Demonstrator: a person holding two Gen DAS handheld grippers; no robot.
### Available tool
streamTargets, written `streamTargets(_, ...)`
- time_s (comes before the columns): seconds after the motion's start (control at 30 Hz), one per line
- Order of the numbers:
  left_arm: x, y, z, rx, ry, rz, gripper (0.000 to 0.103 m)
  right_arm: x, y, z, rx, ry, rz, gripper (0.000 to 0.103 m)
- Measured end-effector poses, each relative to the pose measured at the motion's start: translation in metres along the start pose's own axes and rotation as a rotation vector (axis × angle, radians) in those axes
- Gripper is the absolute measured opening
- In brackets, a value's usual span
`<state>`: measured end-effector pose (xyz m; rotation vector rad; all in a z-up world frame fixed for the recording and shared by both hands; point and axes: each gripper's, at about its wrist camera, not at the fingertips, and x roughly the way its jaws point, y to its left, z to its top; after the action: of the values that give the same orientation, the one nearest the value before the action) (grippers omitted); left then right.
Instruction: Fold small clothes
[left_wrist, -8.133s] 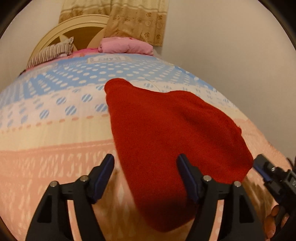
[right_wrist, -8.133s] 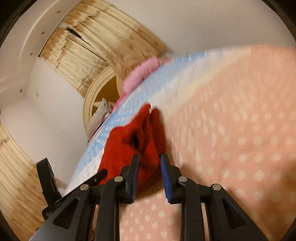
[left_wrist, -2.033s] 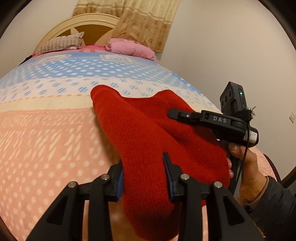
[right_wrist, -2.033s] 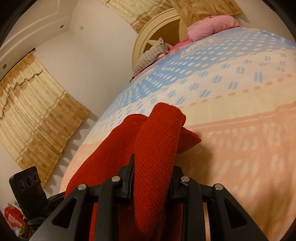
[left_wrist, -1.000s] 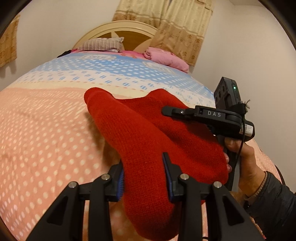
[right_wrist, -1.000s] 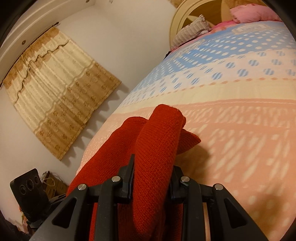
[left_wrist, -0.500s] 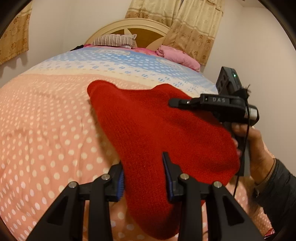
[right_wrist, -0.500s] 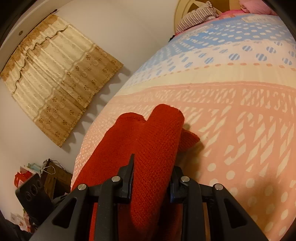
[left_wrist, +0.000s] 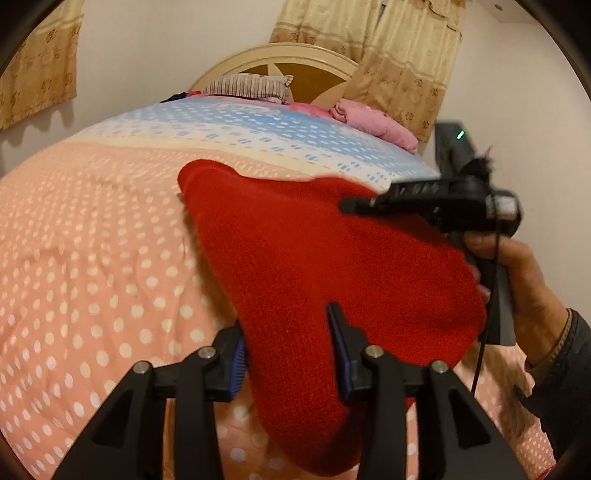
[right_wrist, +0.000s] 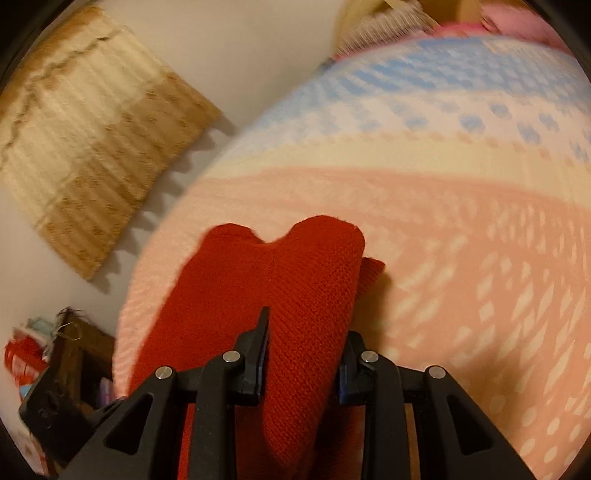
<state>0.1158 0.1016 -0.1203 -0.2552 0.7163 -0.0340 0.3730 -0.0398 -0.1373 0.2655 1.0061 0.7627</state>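
The red knit garment lies spread on the bed, its near edge between the jaws of the left gripper, which have just been opening and now stand slack around the cloth. The right gripper is clamped on a doubled edge of the same garment. To finish this fold well, I would lay the held edge flat and square onto the layer beneath before letting go, then smooth it. Lettering on the right gripper's side is too blurred to read; I see no other writing.
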Motion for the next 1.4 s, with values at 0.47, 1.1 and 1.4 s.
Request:
streamTargets(0.47, -0.02, 0.01, 0.036, 0.02, -0.13, 0.153, 0.076, -0.089, 0.036, -0.033, -0.127, -0.257, -0.078, 0.052)
streamTargets(1.1, 0.012, 0.018, 0.02, 0.028, -0.041, 0.218, 0.091, -0.068, 0.05, -0.102, -0.207, -0.151, -0.072, 0.053)
streamTargets(1.4, 0.007, 0.018, 0.01, -0.003, -0.047, 0.212, 0.099, -0.064, 0.044, -0.114, -0.16, -0.206, -0.082, 0.053)
